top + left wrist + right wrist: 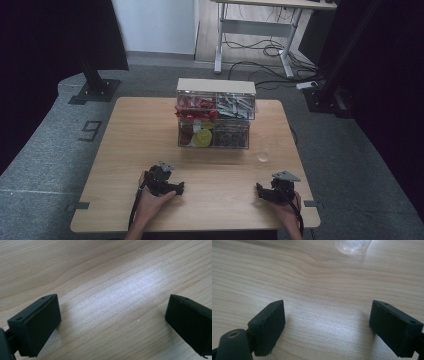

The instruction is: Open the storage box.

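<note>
Your left hand-held gripper (172, 189) and right hand-held gripper (264, 194) rest jaws apart on the pale wood bench (135, 140) (grey carpet (60, 145) around), clear cup (263, 156) near the right.

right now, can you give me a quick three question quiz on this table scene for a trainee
1. True or false: the left hand-held gripper is shut on a red part.
2. Which lies nearest the right hand-held gripper? A) the small clear cup B) the clear storage box C) the white desk
3. Fill in: the box's lower left compartment holds a round ____ thing.

Key
1. False: its jaws stand apart over bare table.
2. A: the cup stands just ahead of that gripper.
3. Yellow.
</note>
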### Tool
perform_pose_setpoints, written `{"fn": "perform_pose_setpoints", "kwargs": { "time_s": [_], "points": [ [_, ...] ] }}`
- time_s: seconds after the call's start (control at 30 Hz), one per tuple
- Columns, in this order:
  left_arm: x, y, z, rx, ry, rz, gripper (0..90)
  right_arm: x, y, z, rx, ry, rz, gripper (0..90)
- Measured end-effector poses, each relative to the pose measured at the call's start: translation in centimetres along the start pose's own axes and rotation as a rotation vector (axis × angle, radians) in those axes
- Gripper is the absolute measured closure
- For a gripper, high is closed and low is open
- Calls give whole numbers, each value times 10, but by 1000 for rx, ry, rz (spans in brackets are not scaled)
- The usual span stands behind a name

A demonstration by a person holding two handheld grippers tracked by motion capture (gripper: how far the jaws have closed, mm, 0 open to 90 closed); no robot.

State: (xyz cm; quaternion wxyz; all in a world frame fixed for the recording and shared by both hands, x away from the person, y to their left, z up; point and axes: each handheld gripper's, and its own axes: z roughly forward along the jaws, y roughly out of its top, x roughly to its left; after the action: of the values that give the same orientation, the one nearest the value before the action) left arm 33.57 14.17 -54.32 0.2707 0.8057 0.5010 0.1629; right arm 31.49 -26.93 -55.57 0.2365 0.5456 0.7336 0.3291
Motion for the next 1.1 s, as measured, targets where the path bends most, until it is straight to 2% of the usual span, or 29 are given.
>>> {"fn": "perform_pose_setpoints", "kwargs": {
  "time_s": [0.2, 0.37, 0.6, 0.73, 0.8, 0.93, 1.07, 1.1],
  "points": [
    [4, -3, -4, 13, -14, 21, 7, 0, 0, 0, 0, 0, 0, 136],
    [4, -2, -4, 11, -9, 13, 9, 0, 0, 0, 0, -1, 1, 136],
    [6, -1, -2, -33, 27, -31, 89, 0, 1, 1, 0, -3, 3, 136],
    [6, -1, -3, -34, 27, -33, 101, 0, 1, 1, 0, -3, 4, 136],
    [7, -3, -7, -20, 20, -25, 176, 0, 1, 1, 0, -4, 5, 136],
    [7, -4, -10, -16, 20, -21, 194, 0, 1, 1, 0, -4, 5, 136],
    [6, -5, -17, -53, 34, -8, 240, -1, 1, 2, -1, -4, 3, 136],
    [6, -5, -22, -85, 29, -10, 254, -1, 2, 2, -1, -5, 3, 136]
  ]
}}
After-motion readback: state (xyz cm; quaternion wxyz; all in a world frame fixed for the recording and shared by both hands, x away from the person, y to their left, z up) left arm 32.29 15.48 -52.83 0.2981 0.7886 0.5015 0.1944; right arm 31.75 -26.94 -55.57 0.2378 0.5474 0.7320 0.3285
